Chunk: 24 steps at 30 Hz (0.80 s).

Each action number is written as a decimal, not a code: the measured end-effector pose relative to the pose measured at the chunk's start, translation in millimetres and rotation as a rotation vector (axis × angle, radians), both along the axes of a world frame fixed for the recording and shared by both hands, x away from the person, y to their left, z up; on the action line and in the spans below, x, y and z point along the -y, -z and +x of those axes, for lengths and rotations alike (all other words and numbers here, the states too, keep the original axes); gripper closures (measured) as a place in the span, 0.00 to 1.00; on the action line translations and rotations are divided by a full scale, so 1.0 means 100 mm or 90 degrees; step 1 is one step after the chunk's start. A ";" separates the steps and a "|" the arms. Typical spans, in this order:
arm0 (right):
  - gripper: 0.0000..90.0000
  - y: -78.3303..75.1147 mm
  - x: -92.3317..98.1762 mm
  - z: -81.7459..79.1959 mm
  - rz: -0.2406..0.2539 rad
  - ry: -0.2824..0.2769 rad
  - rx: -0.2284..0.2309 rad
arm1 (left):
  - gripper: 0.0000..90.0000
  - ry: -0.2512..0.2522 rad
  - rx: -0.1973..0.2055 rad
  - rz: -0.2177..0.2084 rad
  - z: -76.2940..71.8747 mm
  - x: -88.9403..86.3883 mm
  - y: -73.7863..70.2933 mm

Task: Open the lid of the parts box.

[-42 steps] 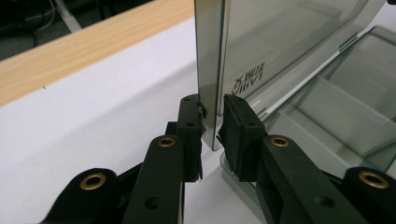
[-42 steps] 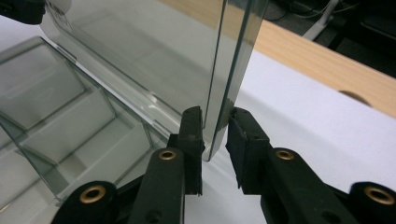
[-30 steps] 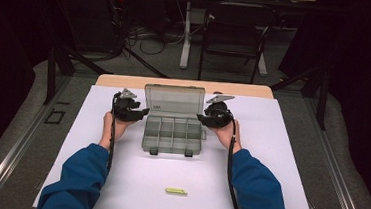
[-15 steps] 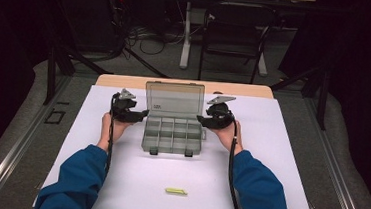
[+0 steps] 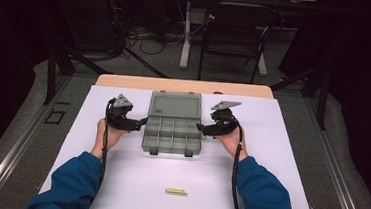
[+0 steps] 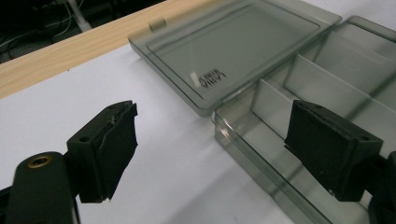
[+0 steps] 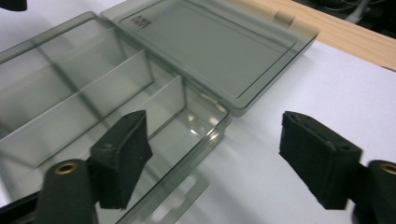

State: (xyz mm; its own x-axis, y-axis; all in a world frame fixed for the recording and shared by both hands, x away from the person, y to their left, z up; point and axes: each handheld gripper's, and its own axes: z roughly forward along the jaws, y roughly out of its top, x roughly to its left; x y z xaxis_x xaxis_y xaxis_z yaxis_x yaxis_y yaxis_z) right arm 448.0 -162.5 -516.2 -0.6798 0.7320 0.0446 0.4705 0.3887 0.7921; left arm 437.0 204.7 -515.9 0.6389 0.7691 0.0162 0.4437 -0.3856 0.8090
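Observation:
A clear grey compartment box (image 5: 172, 136) lies open at the middle of the white table top, its lid (image 5: 175, 106) folded back flat behind it. My left gripper (image 5: 142, 123) is at the box's left side and my right gripper (image 5: 200, 128) at its right side. Both have just been opening. In the left gripper view the left gripper (image 6: 219, 140) stands open astride the box's (image 6: 327, 79) near wall, pads clear of it, with the lid (image 6: 233, 46) beyond. In the right gripper view the right gripper (image 7: 219, 154) is open astride a corner of the box (image 7: 93, 93), next to the lid (image 7: 210, 46).
A small yellow-green piece (image 5: 176, 191) lies near the front edge of the white sheet (image 5: 279, 157). A strip of wooden table (image 5: 185, 86) shows behind the lid. A chair and cables stand on the dark floor beyond.
Both grippers' jaws have spread wider. The left hand has drawn slightly away from the box's side. The lid's far edge now sits a little lower in the high view.

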 end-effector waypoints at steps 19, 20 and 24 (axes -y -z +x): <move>0.07 0.08 0.07 -0.55 -0.007 -0.058 0.004 | 0.07 0.023 0.014 0.040 -0.77 -0.08 0.22; 0.07 0.09 0.08 -0.58 -0.010 -0.060 0.004 | 0.06 0.027 0.007 0.046 -0.79 -0.09 0.23; 0.04 0.12 0.09 -0.70 -0.027 -0.064 0.018 | 0.02 0.024 -0.003 0.047 -0.91 -0.14 0.28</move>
State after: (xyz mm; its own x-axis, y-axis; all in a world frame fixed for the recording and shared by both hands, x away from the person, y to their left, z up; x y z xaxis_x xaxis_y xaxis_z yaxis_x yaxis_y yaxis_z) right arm 378.3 -171.1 -527.8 -0.7502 0.6612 -0.0050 0.4054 0.4660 0.7864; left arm 346.2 219.1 -543.9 0.6680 0.7409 0.0695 0.4307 -0.4610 0.7759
